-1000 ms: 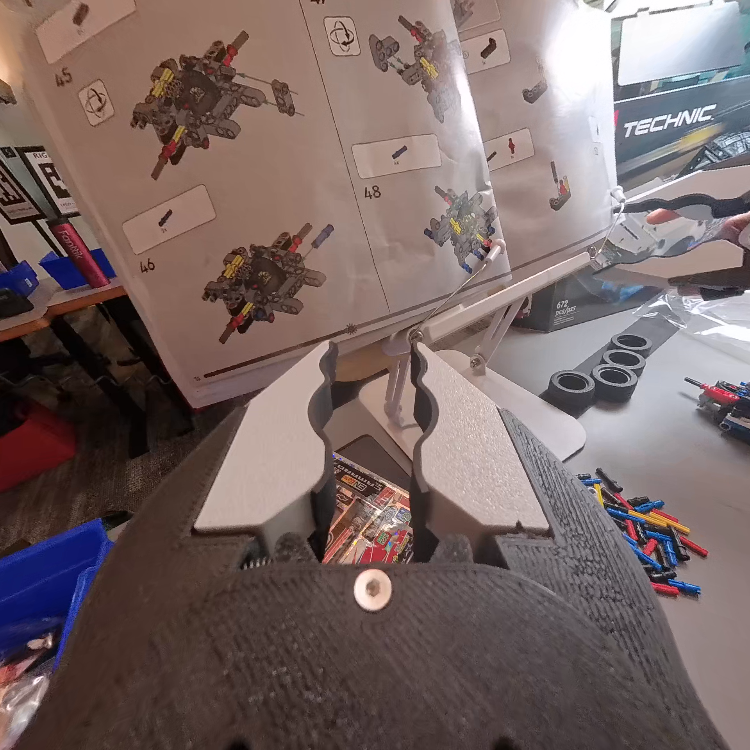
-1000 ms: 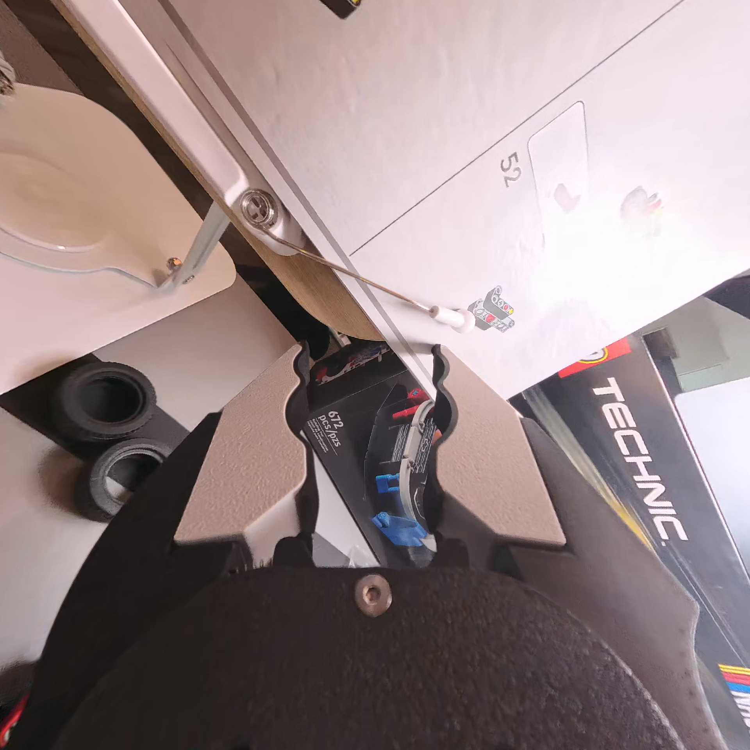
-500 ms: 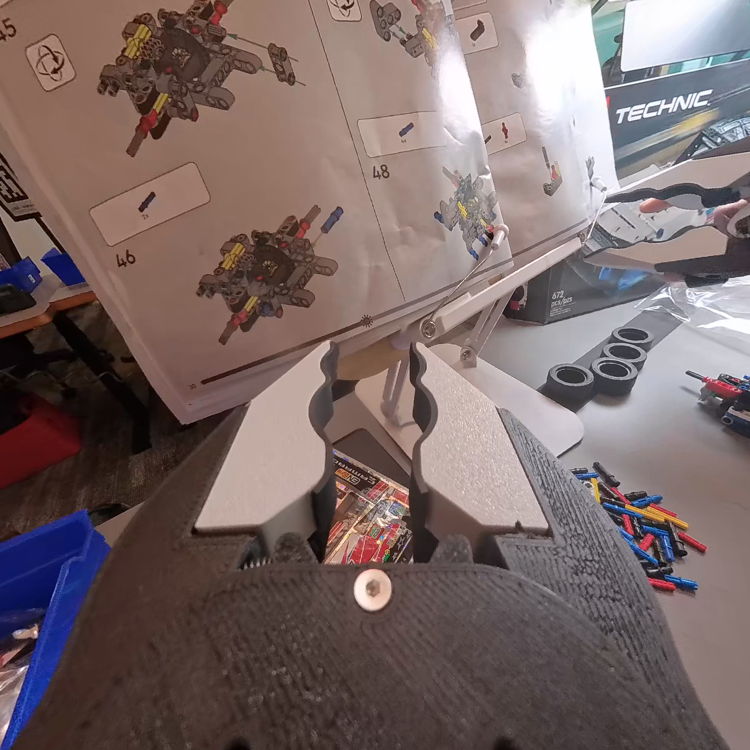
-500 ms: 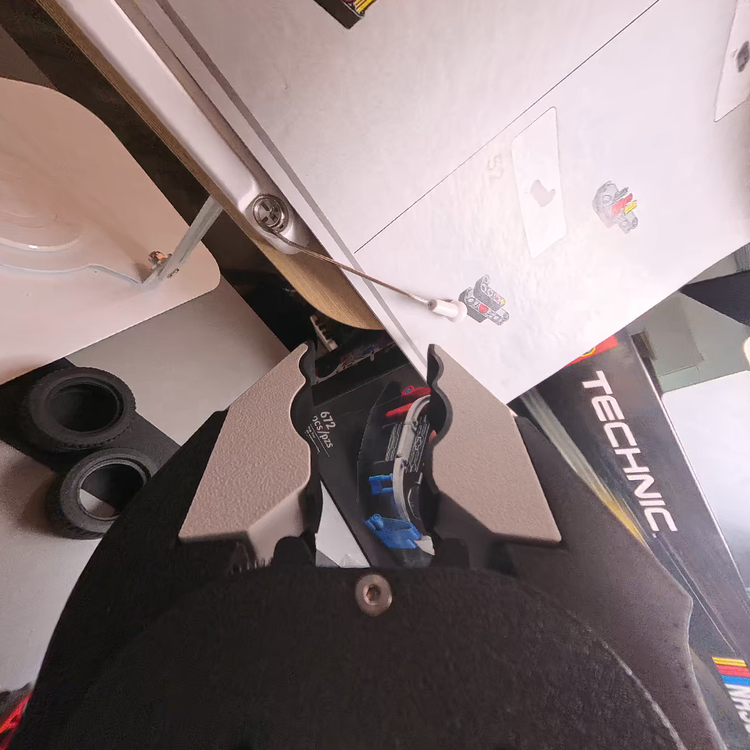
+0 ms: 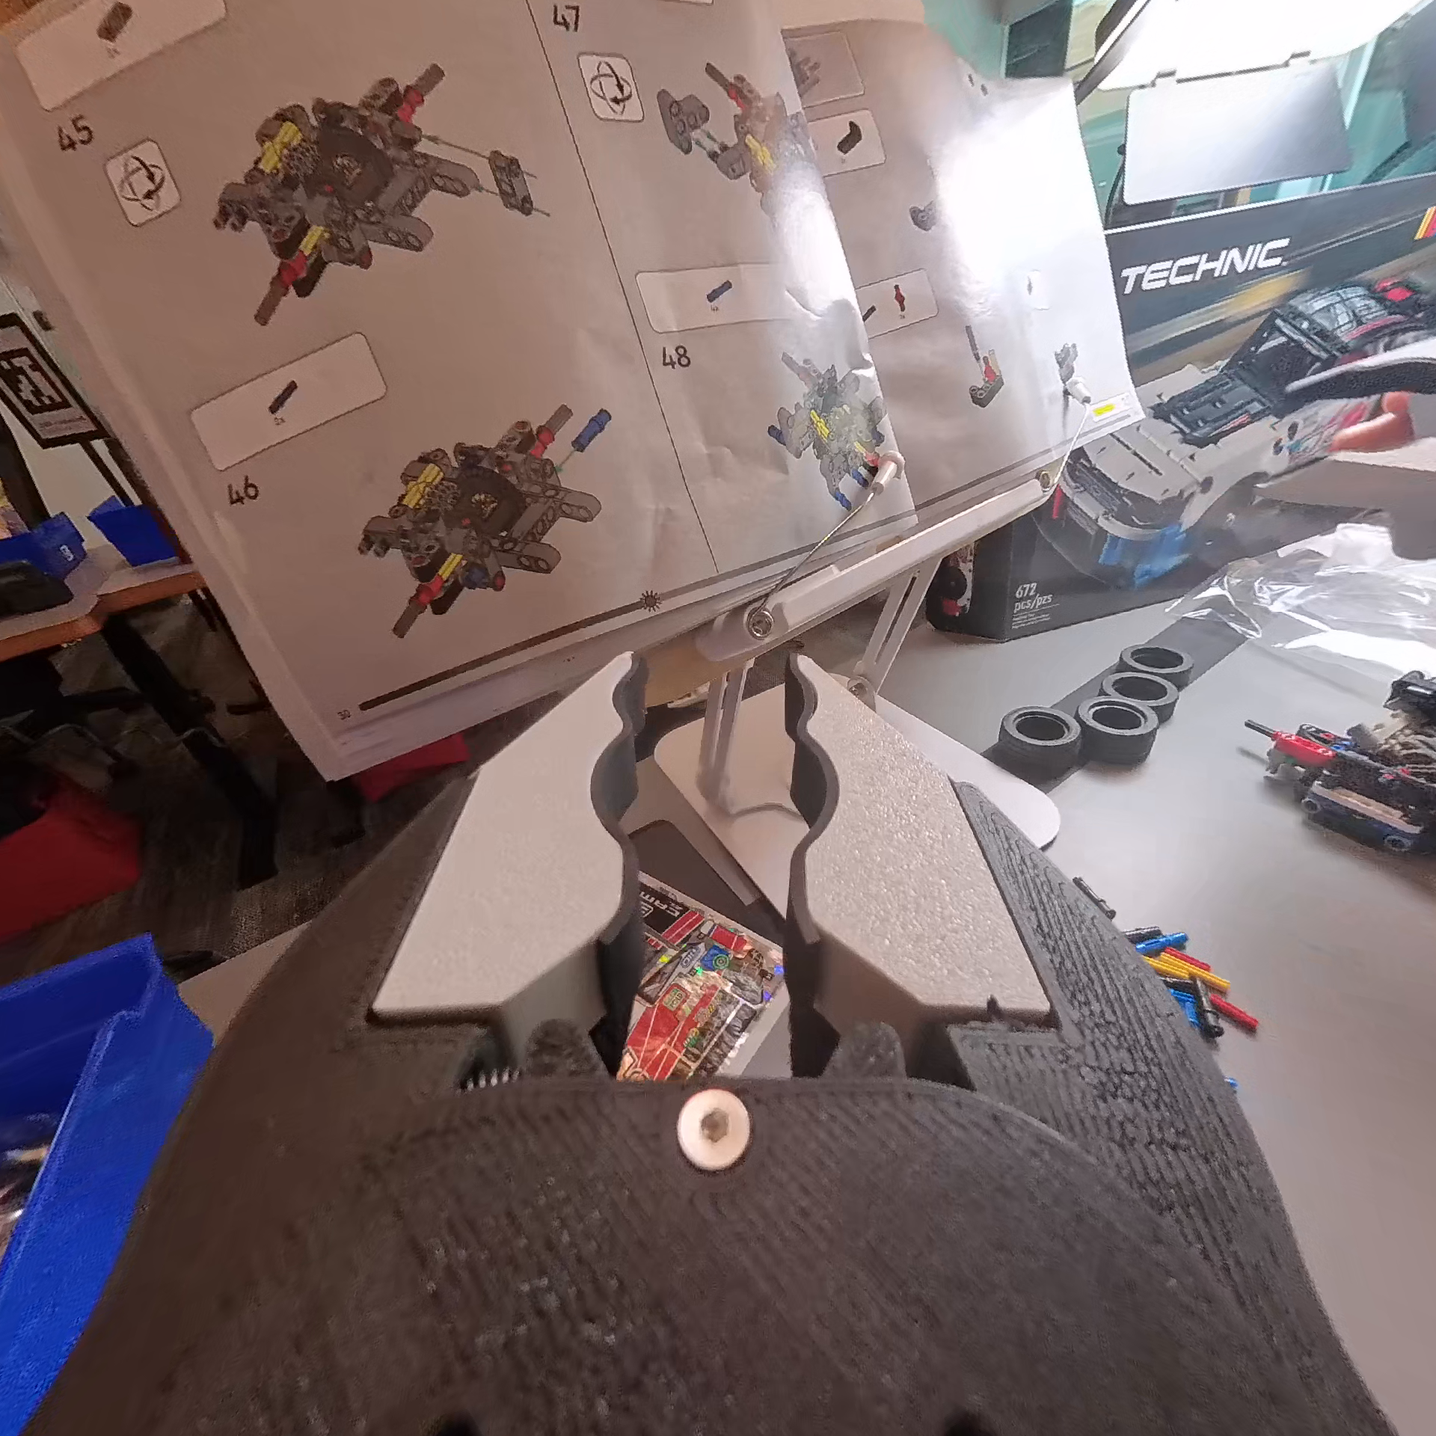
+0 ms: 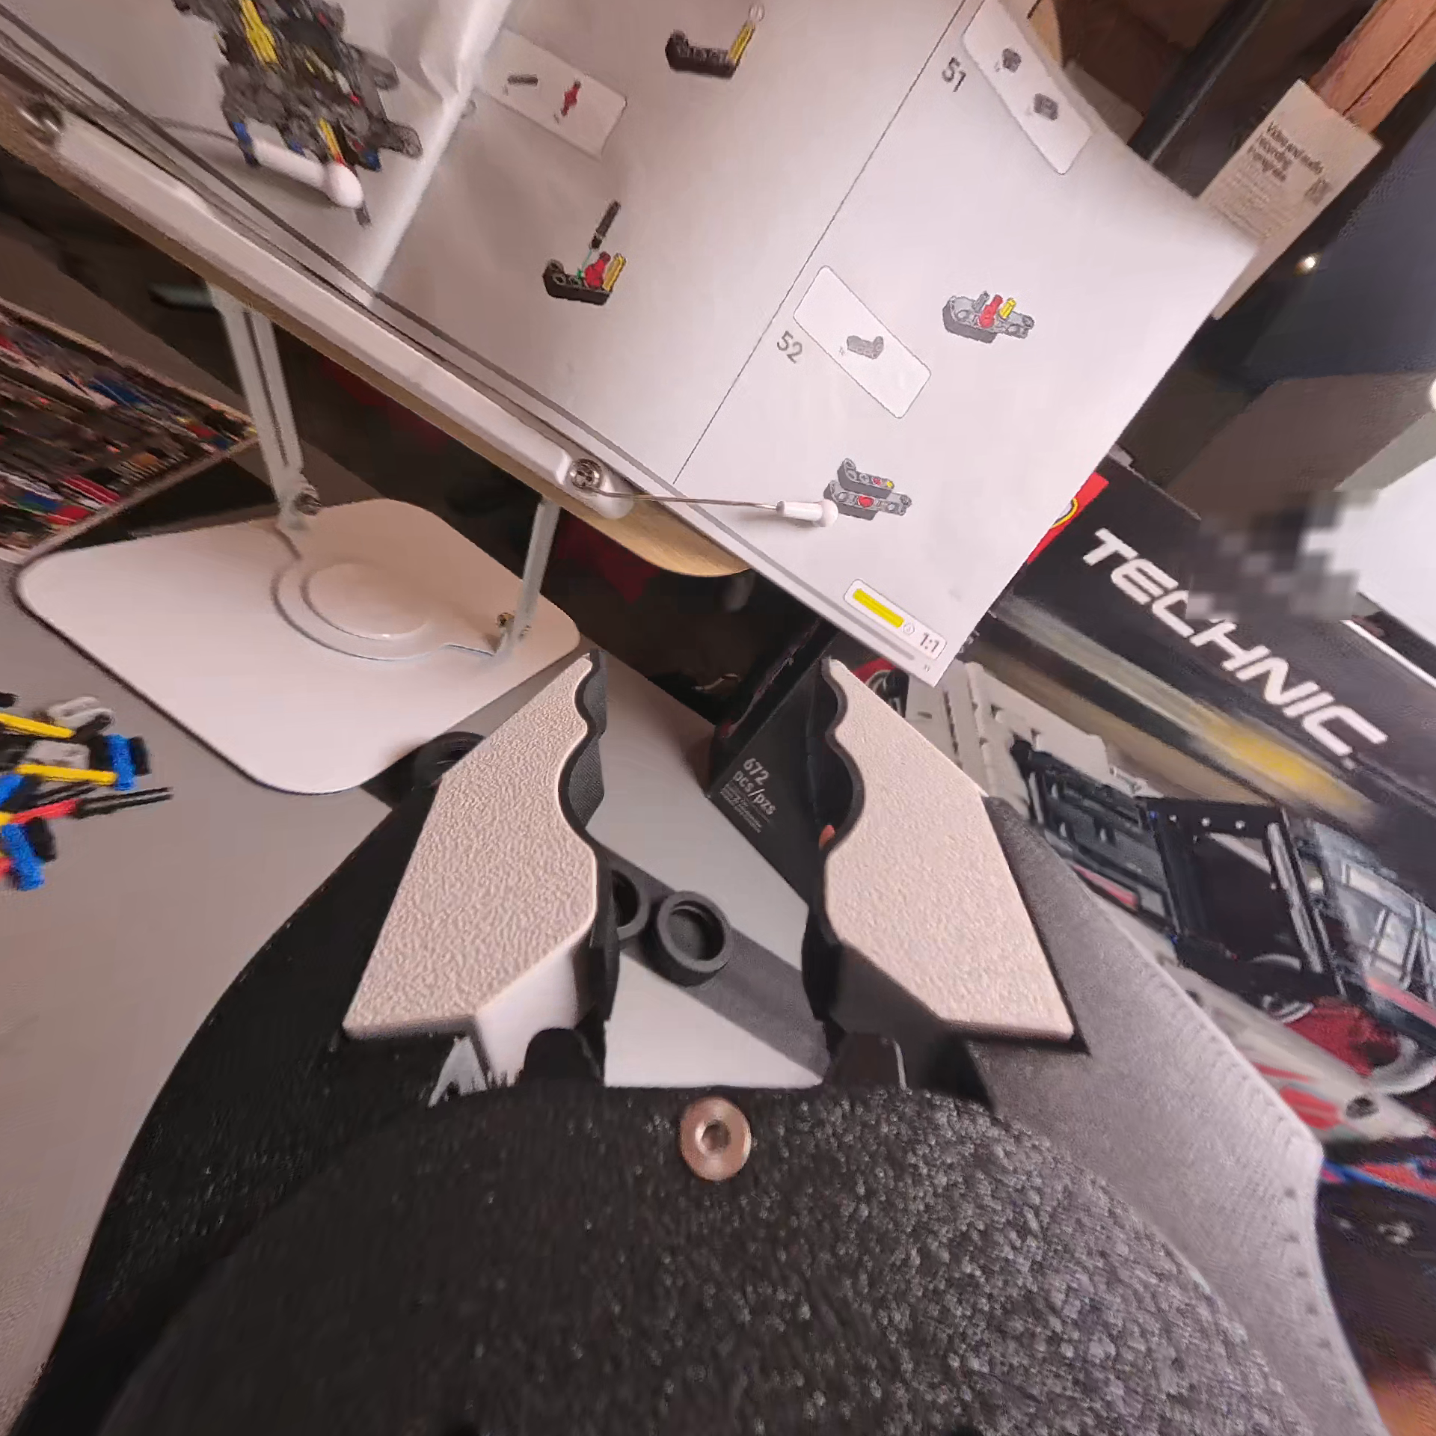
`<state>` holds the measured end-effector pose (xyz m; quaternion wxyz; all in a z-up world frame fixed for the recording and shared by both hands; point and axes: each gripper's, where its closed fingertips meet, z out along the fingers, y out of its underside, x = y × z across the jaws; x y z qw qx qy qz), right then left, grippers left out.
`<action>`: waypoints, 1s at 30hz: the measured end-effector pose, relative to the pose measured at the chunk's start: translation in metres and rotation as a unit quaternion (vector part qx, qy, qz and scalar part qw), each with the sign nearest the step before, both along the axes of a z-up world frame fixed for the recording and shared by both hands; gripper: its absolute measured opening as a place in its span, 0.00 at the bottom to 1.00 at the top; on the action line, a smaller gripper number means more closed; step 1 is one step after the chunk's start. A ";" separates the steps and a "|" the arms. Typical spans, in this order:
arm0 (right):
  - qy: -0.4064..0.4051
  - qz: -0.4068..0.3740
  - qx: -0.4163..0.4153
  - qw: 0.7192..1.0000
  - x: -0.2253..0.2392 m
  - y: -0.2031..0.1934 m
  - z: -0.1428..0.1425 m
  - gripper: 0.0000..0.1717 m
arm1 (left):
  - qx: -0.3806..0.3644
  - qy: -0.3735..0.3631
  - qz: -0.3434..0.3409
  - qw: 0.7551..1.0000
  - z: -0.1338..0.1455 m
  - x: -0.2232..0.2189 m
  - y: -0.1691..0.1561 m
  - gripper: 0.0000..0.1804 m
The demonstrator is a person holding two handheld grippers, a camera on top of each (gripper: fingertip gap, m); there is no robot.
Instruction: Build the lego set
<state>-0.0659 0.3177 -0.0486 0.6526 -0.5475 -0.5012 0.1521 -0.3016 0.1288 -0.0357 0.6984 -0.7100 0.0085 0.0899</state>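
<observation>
1. Both left tongs (image 5: pixel 711 684) and right tongs (image 6: pixel 711 684) stood parted and held nothing.
2. The instruction booklet (image 5: pixel 435 326) lay open on one white stand (image 6: pixel 295 637).
3. On the surface (image 5: pixel 1243 894): four black tyres (image 5: pixel 1096 715), one partly built model (image 5: pixel 1368 785), one box (image 6: pixel 1243 738), loose pins (image 5: pixel 1189 979) too many to count.

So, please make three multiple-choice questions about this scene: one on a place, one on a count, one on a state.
1. Where does the instruction booklet rest?
A. flat on the table
B. on a white stand
C. in the blue bin

2. How many black tyres lie in the row?
A. two
B. four
C. six

3. How are the left gripper's fingers?
A. apart, nothing between them
B. closed on a tyre
C. closed on a page

Answers:
1 B: the white stand props the booklet up, with wire arms holding its pages.
2 B: four tyres show in the left wrist view.
3 A: only the stand's base shows through the gap.
</observation>
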 end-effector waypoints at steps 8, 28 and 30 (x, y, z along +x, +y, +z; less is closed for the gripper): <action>0.098 0.035 -0.115 0.988 0.081 -0.069 -0.002 0.30 | 0.025 -0.007 0.034 0.999 0.016 0.012 -0.037 0.19; 0.171 0.050 -0.162 0.970 0.105 -0.083 -0.036 0.23 | 0.128 -0.010 0.149 0.980 0.079 -0.045 -0.061 0.00; 0.165 0.047 -0.163 0.972 0.103 -0.084 -0.039 0.22 | 0.134 -0.019 0.139 0.981 0.102 -0.059 -0.047 0.00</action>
